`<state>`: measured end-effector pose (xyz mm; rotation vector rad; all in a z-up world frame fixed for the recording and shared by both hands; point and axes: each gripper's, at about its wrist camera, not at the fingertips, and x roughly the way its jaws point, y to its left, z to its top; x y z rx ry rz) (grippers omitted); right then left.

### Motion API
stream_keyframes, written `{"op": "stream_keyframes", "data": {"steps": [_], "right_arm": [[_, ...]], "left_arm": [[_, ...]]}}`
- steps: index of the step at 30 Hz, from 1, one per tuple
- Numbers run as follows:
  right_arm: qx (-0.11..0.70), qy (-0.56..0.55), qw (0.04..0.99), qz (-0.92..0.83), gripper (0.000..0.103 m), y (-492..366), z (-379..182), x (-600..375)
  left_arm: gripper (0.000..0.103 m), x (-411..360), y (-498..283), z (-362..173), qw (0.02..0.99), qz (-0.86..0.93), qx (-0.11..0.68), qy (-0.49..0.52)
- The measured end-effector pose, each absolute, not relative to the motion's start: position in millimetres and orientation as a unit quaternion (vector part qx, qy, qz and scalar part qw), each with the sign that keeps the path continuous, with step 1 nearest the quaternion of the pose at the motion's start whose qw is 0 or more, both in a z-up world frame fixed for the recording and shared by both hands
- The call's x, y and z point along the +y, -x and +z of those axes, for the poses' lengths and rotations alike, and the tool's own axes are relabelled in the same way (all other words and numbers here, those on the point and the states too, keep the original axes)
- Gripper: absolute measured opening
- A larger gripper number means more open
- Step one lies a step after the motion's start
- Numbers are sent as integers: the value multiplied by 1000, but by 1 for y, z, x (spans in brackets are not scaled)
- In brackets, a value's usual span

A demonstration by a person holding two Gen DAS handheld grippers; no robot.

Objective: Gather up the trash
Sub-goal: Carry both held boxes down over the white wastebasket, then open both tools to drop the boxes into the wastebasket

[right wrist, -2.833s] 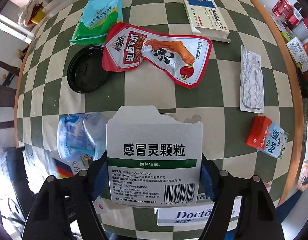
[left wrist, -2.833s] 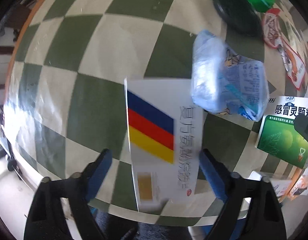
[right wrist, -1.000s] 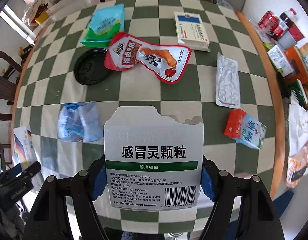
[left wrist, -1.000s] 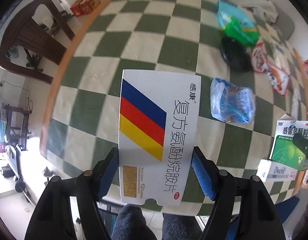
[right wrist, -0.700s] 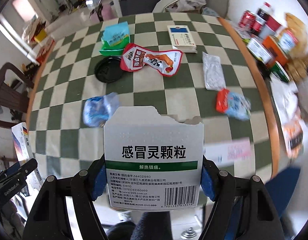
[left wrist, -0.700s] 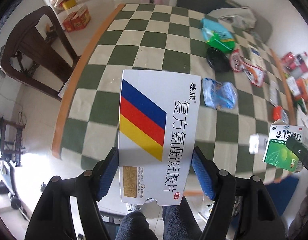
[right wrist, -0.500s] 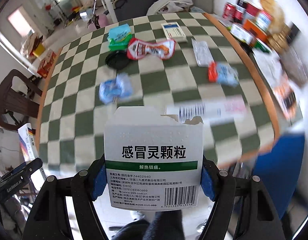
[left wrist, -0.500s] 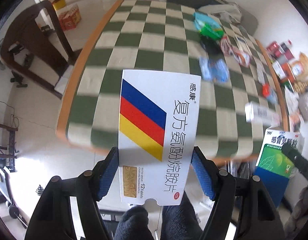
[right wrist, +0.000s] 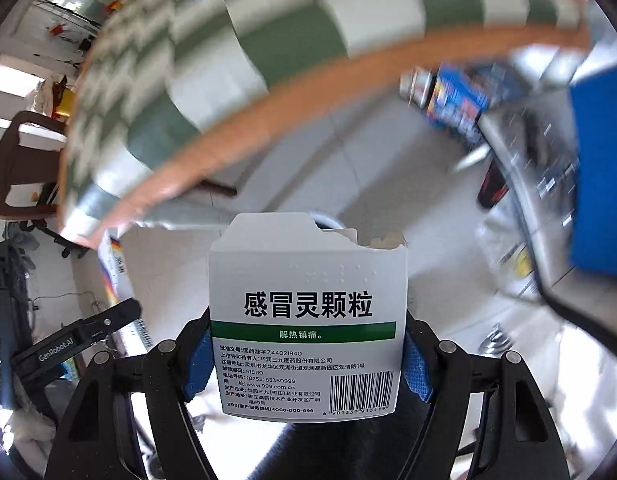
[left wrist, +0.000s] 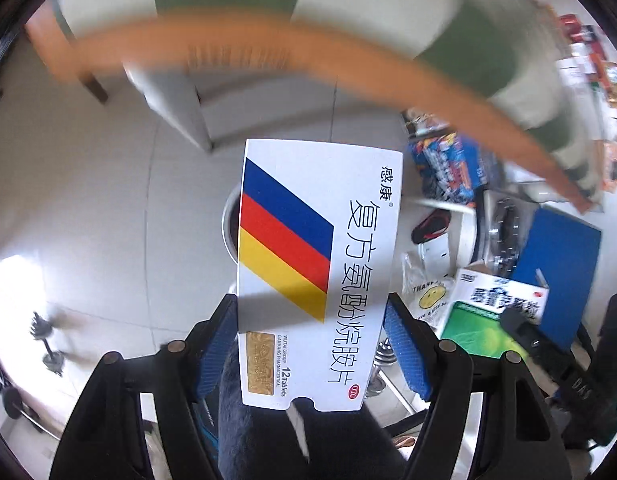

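My left gripper (left wrist: 311, 320) is shut on a white medicine box with blue, red and yellow stripes (left wrist: 316, 264), held by its long sides between the blue pads. My right gripper (right wrist: 308, 344) is shut on a white medicine box with a green band and a torn top flap (right wrist: 308, 312). Both grippers point down at the tiled floor beside the checked table. A round white bin rim (left wrist: 227, 222) shows just behind the striped box, mostly hidden, and a sliver of the white rim (right wrist: 327, 218) shows behind the torn flap. The right gripper's green box (left wrist: 496, 304) appears at the lower right of the left wrist view.
The table's orange edge (left wrist: 268, 60) arcs blurred overhead. On the floor lie a plastic bag with a smiley (left wrist: 426, 298), a blue printed carton (left wrist: 452, 164) and small dumbbells (left wrist: 48, 344). A blue panel (left wrist: 556, 260) stands at the right; a dark wooden chair (right wrist: 20, 160) stands at the left.
Both grippers have swung off the table top and dropped past its edge. They now face the floor and the white bin, each still holding its box.
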<state>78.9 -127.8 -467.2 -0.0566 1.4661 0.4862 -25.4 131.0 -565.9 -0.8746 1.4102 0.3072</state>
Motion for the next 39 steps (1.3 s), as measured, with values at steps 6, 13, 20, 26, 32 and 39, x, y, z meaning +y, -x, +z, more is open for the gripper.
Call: {"op": "stream_keyframes", "data": {"steps": [6,13,20,26,32,39], "right_arm": [[693,11,687,217,77,-85,-602,-113],[708,6,674,208,77,-106,-733,-95],[737,-26,638,222,83,-124,-818,-79],[733,13,649,203,101,-125,-835,-82],[678,150,696,182,103,-111,-807,-69],[652,214,704,185,103,-89,-772,-60]], "left_arm": [[70,131,-8,-677,651,133,634,396],[70,128,-45,-770,628,120,652,408],[78,129,-46,-796,625,118,663,396],[100,135,-20,-787,652,164,663,328],[103,133,5,-765,662,212,669,263],[103,128,34,-724,657,234,664,269]]}}
